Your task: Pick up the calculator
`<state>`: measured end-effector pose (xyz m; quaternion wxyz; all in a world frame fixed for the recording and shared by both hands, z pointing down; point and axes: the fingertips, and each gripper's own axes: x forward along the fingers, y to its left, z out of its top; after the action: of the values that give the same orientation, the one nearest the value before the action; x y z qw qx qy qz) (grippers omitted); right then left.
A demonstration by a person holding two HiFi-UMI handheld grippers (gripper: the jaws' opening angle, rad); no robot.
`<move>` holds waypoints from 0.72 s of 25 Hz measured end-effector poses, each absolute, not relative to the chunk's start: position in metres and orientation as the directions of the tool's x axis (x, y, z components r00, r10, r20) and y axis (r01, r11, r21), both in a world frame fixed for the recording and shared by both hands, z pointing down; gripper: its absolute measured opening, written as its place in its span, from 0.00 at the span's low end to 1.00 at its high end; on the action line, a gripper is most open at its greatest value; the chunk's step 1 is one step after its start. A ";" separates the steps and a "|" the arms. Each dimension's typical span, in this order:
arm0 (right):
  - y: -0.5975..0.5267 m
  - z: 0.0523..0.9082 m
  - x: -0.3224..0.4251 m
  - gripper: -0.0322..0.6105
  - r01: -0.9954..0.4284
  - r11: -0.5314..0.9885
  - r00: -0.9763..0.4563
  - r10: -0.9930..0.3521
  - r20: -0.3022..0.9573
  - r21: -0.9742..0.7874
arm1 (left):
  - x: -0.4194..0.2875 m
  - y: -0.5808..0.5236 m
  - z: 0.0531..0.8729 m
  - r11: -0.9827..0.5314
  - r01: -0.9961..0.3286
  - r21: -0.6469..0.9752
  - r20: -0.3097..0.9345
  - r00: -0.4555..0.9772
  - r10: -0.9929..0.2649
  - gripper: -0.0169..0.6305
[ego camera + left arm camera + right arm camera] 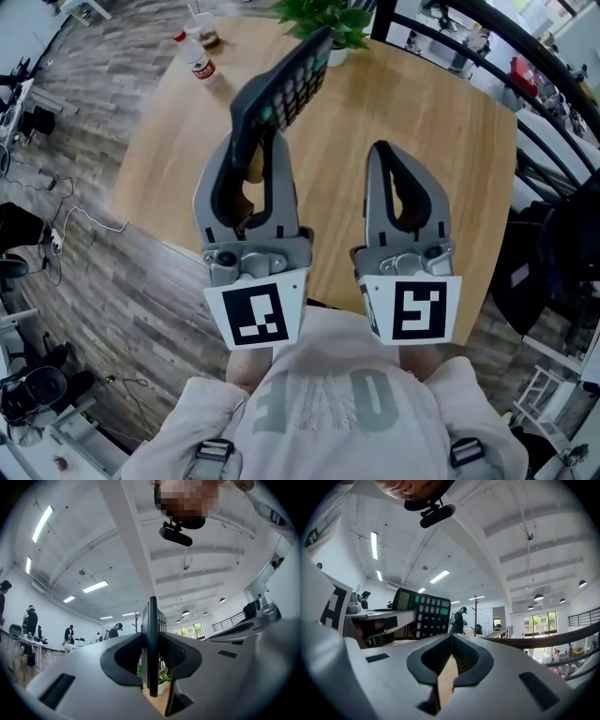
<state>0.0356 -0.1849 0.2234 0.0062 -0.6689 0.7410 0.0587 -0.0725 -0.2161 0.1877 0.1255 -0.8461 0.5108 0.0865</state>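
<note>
Two grey hand-held grippers hung over a round, light wooden table [412,122]. A clear plastic bottle [199,64] sat at its far edge, contents unclear. The left gripper [255,141] clamped the flat black calculator [291,80] edge-on, clear of the table. Behind it, a white pot [337,57] held a green leafy plant [328,17]. The right gripper [380,150] had its jaws together with nothing between them.

Your head view is bright and evenly lit; the desk [412,141] glows pale, and straight lines bow toward the corners. Both gripper views sit inside dark round vignettes, with the ceiling strip lights [42,523] blown white. The calculator [423,613] reads sharp in the right gripper view, while the nearest foreground is soft.
</note>
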 end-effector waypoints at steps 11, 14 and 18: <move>-0.183 0.226 0.035 0.08 -0.994 0.088 -0.093 -0.992 -0.088 0.060 | -0.081 -0.209 0.186 -0.425 -0.895 -0.134 -0.283 0.446 -0.849 0.20; -0.182 0.227 0.036 0.08 -0.993 0.087 -0.094 -0.992 -0.087 0.080 | -0.078 -0.204 0.186 -0.424 -0.893 -0.149 -0.288 0.449 -0.846 0.20; -0.180 0.226 0.035 0.08 -0.993 0.091 -0.098 -0.991 -0.093 0.076 | -0.075 -0.199 0.181 -0.426 -0.892 -0.152 -0.310 0.452 -0.836 0.20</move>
<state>0.0351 -0.1805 0.2260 0.0088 -0.6716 0.7385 0.0596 -0.0751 -0.1987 0.1814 0.1481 -0.8391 0.5150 0.0939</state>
